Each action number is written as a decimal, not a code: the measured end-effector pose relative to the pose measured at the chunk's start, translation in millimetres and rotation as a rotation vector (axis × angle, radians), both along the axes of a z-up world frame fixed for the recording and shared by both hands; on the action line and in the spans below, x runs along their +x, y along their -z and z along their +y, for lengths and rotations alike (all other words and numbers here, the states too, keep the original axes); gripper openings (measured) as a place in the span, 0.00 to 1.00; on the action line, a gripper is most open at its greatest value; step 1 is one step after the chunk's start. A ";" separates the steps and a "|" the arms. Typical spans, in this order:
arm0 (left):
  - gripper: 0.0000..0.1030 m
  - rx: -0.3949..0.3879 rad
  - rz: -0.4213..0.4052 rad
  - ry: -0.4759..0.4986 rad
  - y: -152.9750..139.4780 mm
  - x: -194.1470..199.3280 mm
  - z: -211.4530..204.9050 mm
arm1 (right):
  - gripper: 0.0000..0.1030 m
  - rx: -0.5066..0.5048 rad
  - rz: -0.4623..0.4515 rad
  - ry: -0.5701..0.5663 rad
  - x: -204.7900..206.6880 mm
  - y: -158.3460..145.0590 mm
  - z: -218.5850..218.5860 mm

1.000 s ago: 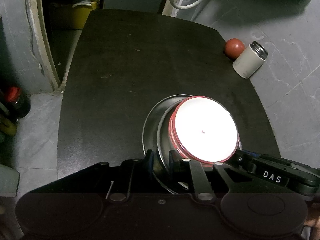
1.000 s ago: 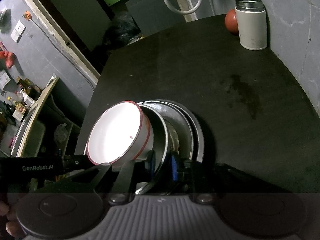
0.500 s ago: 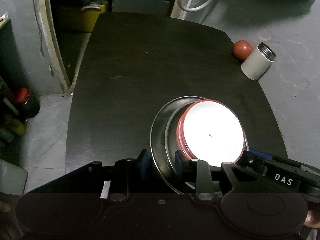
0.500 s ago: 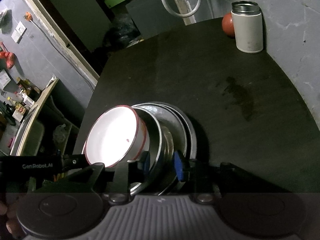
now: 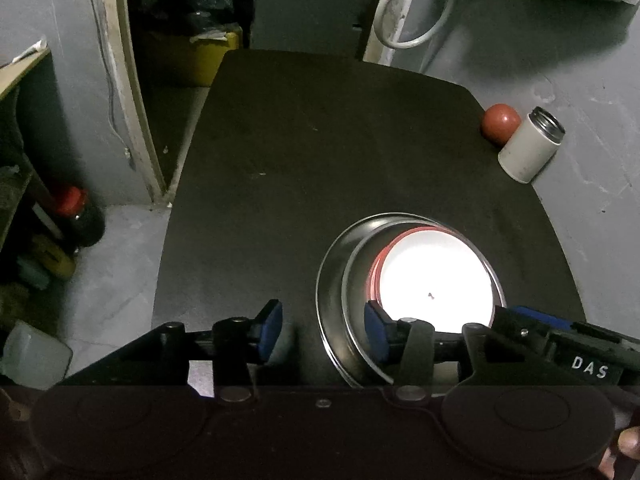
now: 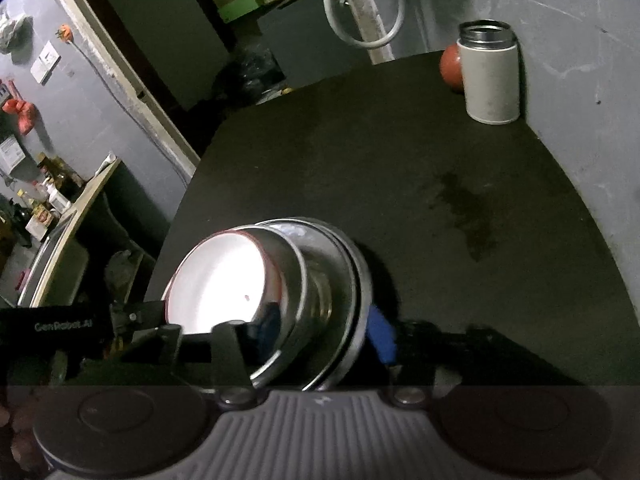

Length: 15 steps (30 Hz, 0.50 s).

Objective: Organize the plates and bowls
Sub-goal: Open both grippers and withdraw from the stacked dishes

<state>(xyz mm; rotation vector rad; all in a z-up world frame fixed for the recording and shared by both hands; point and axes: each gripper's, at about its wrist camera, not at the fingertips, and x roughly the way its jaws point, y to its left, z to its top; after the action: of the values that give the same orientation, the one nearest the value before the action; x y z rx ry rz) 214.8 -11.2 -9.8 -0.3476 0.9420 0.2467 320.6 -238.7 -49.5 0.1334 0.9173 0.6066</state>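
- Sitting nested on a dark table (image 5: 320,160), near its front right edge, is a white bowl (image 5: 436,276) with a red rim inside a steel bowl (image 6: 304,292), and that on steel plates (image 6: 356,280).
- In the right wrist view the stack appears tilted, the white bowl facing left.
- The left gripper (image 5: 322,330) is spread wide; its blue pads (image 5: 270,330) sit either side of the plates' near left rim, one pad outside on the table side, the other inside by the white bowl.
- The right gripper (image 6: 324,330) is also spread wide, straddling the stack's near edge; whether its pads touch metal cannot be told.
- At the far right corner stand a white canister (image 6: 490,76) and, just beside it, a red ball (image 5: 500,122).
- A white hose (image 5: 412,8) loops behind the table.
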 end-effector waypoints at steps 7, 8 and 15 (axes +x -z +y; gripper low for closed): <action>0.52 0.046 -0.002 -0.023 -3.0 0.2 -7.9 | 0.61 0.017 -0.011 -0.012 -0.8 -1.3 -6.0; 0.54 0.054 -0.003 -0.028 -3.6 -0.1 -8.6 | 0.62 0.018 -0.016 -0.012 -0.8 -2.4 -6.8; 0.75 0.062 -0.042 -0.051 -10.8 -7.0 -8.4 | 0.71 0.028 -0.044 -0.025 -4.0 -11.4 -8.1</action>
<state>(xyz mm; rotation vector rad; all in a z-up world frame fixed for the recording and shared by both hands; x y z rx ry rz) 207.8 -19.6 0.9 -0.3187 0.8830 0.3140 316.6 -246.8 -38.1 0.1337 0.8688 0.6435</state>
